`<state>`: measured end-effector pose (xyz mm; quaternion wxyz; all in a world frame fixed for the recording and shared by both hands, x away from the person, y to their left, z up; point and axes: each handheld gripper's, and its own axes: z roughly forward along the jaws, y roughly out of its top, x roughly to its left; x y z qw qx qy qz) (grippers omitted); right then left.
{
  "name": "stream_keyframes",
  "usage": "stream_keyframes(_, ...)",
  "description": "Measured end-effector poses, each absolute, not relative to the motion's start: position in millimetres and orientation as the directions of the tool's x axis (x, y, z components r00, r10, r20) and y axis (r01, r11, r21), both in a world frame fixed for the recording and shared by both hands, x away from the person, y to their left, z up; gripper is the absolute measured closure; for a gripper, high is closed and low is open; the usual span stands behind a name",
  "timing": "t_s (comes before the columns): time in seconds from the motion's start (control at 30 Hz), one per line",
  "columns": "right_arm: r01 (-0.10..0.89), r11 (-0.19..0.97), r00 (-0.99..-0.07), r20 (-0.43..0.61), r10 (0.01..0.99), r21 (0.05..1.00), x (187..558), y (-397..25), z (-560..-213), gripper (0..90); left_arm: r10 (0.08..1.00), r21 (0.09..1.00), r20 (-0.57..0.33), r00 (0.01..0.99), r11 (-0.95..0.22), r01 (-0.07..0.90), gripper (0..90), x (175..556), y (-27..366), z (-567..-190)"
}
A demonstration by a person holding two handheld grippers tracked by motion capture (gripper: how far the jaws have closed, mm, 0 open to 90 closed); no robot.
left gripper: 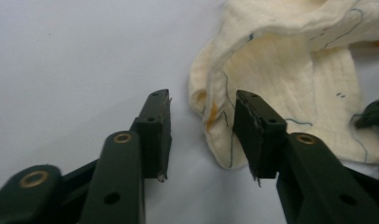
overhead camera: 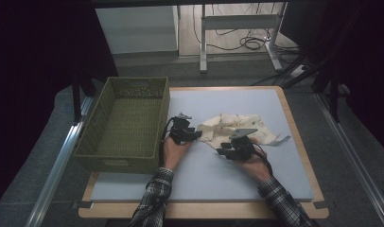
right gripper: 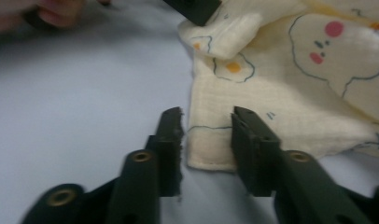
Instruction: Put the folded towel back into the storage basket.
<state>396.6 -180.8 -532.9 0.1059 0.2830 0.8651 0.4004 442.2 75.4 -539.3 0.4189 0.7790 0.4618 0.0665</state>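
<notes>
A: Both grippers, left [left gripper: 202, 128] and right [right gripper: 207, 140], gape around corners of the cloth [overhead camera: 237, 126] on the mat [overhead camera: 275, 179] beside the basket [overhead camera: 126, 127].
B: Thin hem there, so a jaw could slide off and grab nothing.

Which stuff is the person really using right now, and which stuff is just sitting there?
Being used:
- cream cloth with little cartoon drawings
- left claw, open at a cloth corner
- right claw, open at the cloth's edge

Just sitting there:
- green woven basket, nothing in it, maybe for later
- cables on the floor
</notes>
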Motion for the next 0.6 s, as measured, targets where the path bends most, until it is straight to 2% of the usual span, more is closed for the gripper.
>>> stream_keyframes(0.07,0.369,0.55,-0.823,-0.011,0.567,0.749,393,-178,-532,81.6,0.762,0.71,-0.297,0.576,-0.228,0.667,69.1,442,77,-540)
stream_keyframes(0.13,0.336,0.573,-0.838,-0.041,0.545,0.747,390,-179,-531,86.8,0.753,0.707,-0.293,0.59,-0.246,0.664,80.5,441,76,-540)
stream_keyframes(0.2,0.327,0.586,-0.844,-0.051,0.535,0.742,387,-182,-529,88.0,0.741,0.714,-0.294,0.604,-0.249,0.654,86.0,438,75,-538)
stream_keyframes(0.6,0.372,0.559,-0.812,-0.032,0.582,0.741,348,-255,-514,88.1,0.703,0.733,-0.268,0.659,-0.296,0.613,87.0,403,67,-531)
